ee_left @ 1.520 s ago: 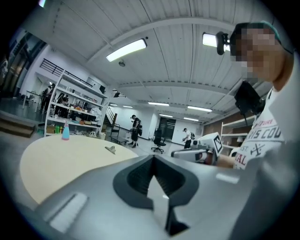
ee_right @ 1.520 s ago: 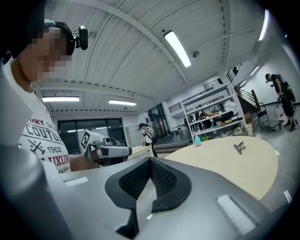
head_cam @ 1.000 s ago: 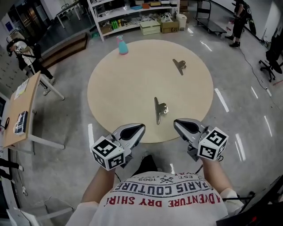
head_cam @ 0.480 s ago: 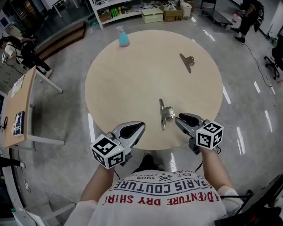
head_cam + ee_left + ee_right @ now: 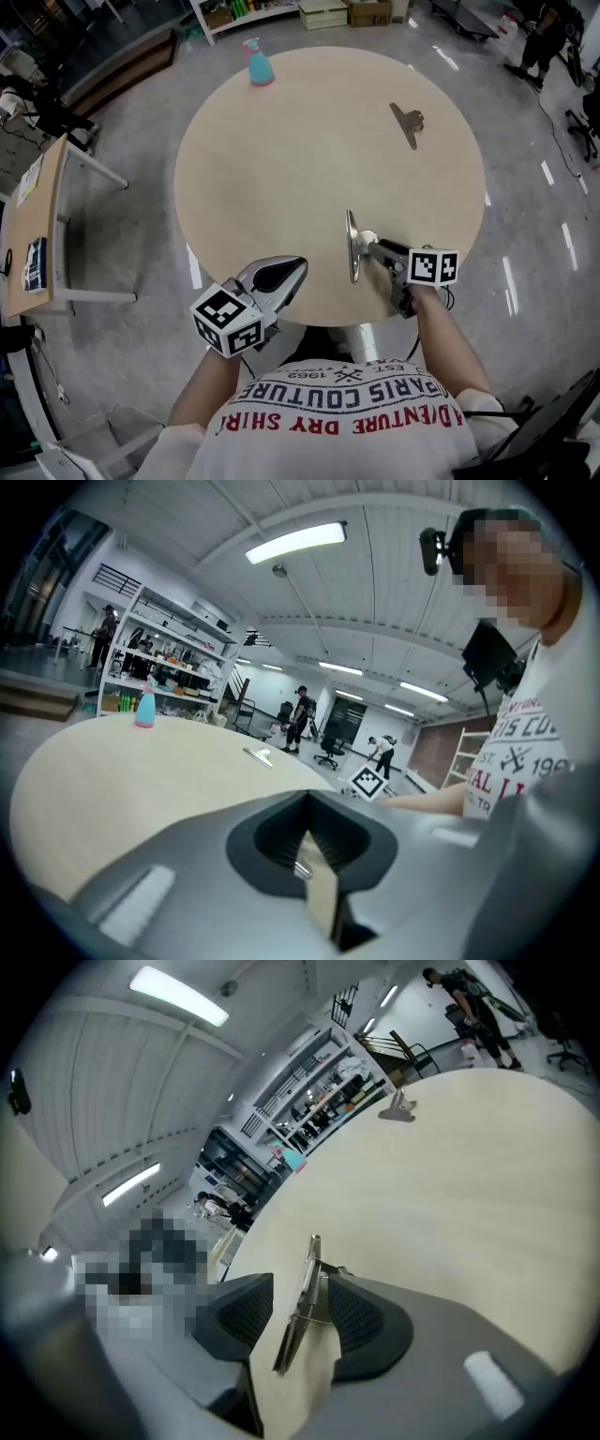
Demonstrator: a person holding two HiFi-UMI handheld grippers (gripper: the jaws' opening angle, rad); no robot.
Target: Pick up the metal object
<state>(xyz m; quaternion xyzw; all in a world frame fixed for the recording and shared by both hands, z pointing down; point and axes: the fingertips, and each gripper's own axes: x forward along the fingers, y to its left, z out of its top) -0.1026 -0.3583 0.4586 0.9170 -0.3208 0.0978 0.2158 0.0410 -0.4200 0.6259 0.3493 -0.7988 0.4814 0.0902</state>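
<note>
A long metal clip [image 5: 352,246] lies on the round beige table [image 5: 281,169] near its front edge. My right gripper [image 5: 377,247] reaches over that edge, and its jaws are opening with the clip [image 5: 302,1307] standing on edge between them. The clip stands close to the right pad, and a gap shows on its left side. A second metal clip [image 5: 407,122] lies at the far right of the table. My left gripper [image 5: 289,272] hangs at the front edge, jaws together and holding nothing.
A blue spray bottle [image 5: 258,66] stands at the table's far edge. A small wooden desk [image 5: 37,220] is to the left on the floor. Shelving and people are in the background [image 5: 300,719].
My right gripper has moved forward and left over the table edge to the near clip, and its jaws have spread around it. The left gripper has stayed in place.
</note>
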